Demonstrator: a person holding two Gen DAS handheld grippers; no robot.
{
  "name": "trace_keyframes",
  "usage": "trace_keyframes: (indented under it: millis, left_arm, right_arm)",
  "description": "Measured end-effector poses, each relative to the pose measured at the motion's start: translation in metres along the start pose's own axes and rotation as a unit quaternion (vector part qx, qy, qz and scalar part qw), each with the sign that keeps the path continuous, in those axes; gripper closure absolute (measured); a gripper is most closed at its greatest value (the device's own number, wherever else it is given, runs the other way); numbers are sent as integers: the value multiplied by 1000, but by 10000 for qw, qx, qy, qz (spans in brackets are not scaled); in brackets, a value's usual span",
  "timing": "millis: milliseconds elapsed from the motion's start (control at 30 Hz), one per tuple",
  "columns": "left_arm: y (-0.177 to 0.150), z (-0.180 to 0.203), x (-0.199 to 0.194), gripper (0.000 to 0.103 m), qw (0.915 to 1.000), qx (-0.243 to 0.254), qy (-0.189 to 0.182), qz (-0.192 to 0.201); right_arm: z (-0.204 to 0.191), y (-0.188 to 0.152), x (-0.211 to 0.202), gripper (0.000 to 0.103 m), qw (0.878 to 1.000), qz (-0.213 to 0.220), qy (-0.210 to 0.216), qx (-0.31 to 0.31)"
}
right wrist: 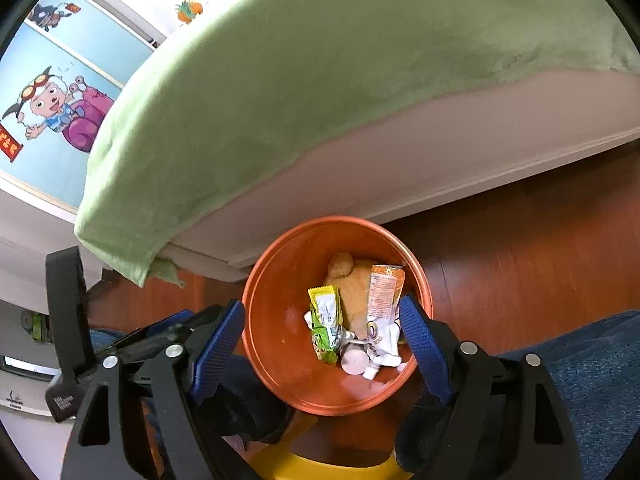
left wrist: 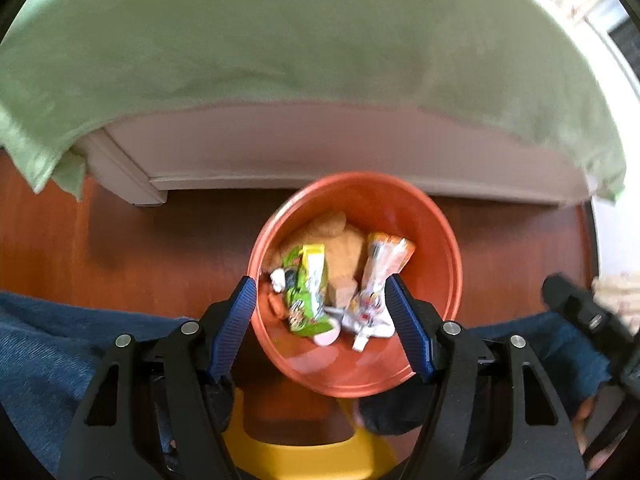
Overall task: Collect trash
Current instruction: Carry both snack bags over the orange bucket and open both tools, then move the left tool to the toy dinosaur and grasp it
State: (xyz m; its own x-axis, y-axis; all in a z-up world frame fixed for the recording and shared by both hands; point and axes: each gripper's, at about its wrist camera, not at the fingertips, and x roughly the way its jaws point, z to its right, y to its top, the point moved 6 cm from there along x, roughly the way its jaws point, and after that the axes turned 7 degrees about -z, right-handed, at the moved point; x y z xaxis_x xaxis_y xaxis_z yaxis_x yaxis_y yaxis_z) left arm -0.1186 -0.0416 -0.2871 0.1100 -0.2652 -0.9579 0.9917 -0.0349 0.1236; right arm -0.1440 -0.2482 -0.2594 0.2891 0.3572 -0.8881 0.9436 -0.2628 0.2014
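An orange bin (left wrist: 436, 216) stands on the wood floor beside the bed; it also shows in the right wrist view (right wrist: 276, 280). Inside lie a green and yellow wrapper (left wrist: 310, 292) (right wrist: 325, 322), an orange and white wrapper (left wrist: 378, 276) (right wrist: 384, 300), a tan plush toy (left wrist: 340, 246) (right wrist: 354, 284) and small white scraps. My left gripper (left wrist: 322, 286) is open and empty above the bin. My right gripper (right wrist: 322, 312) is open and empty above the bin. The left gripper's body shows at the left of the right wrist view (right wrist: 68, 320).
A bed with a green sheet (left wrist: 320, 40) (right wrist: 340, 80) and white frame (left wrist: 320, 152) stands just behind the bin. A yellow stool (left wrist: 304, 460) sits below the grippers. Blue-jeaned legs (left wrist: 40, 352) (right wrist: 592, 360) flank the bin. A cartoon-decorated wardrobe (right wrist: 52, 112) stands at the left.
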Motion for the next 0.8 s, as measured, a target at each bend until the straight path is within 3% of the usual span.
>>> trace_keyframes:
  millis: [267,467,567,667,800]
  left_arm:
    - [12,-4,-59,37,9966,-300,-38,762]
    - [30,8,-117,37,9892,-237,-53,1446]
    - [47,21,-150,25,9816,-163,-6,1904]
    - [64,35,-176,24,9738,-64,-40,2275]
    - [97,53,-194,22,9701,95,-210,2415]
  right_arm:
    - [-21,11,-28,25,9989,167,85,-421]
    - [-45,26,-71,25,9947,678,90,-762]
    - [-52,36,-91,24,9915,975,69,-861]
    - [-56,46,-108,23,9880,1233,-6,-935]
    - [-57,58,-123,23,9842,1501,-59,-942]
